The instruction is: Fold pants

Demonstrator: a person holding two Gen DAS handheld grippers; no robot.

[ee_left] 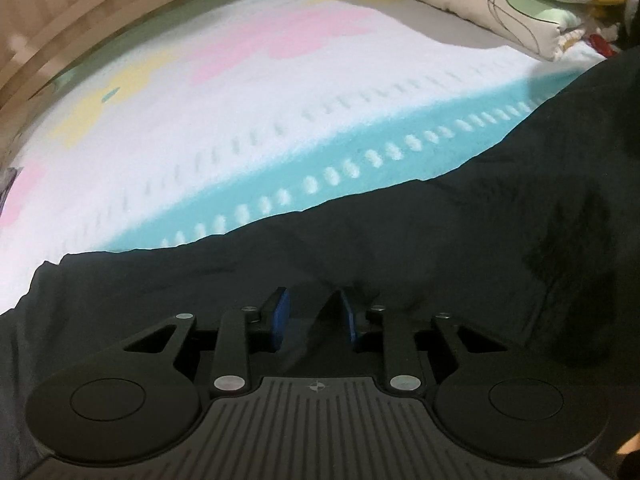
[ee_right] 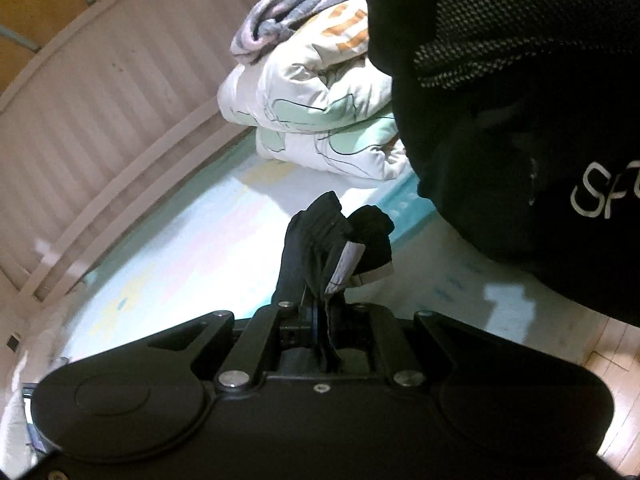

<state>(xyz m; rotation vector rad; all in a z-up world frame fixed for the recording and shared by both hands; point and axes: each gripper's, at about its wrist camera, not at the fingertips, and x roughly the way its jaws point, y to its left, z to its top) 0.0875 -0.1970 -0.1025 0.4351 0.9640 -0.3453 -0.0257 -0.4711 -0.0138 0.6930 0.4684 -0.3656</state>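
Note:
Black pants [ee_left: 440, 232] lie spread across the pastel bed cover [ee_left: 240, 112] in the left wrist view. My left gripper [ee_left: 314, 304] rests low on the pants, its blue pads [ee_left: 280, 316] a little apart with a ridge of black cloth between them. In the right wrist view my right gripper [ee_right: 316, 308] is shut on a bunched end of the pants [ee_right: 332, 236], with a white label showing, held up above the cover [ee_right: 180, 248]. More black fabric with white lettering [ee_right: 540, 160] hangs at the right.
A folded floral quilt [ee_left: 500, 4] sits at the far end of the bed; it also shows in the right wrist view [ee_right: 312, 120] with a grey blanket [ee_right: 288, 24] on top. A slatted wooden bed rail [ee_right: 100, 120] runs along the left. Wooden floor [ee_right: 616, 352] shows at right.

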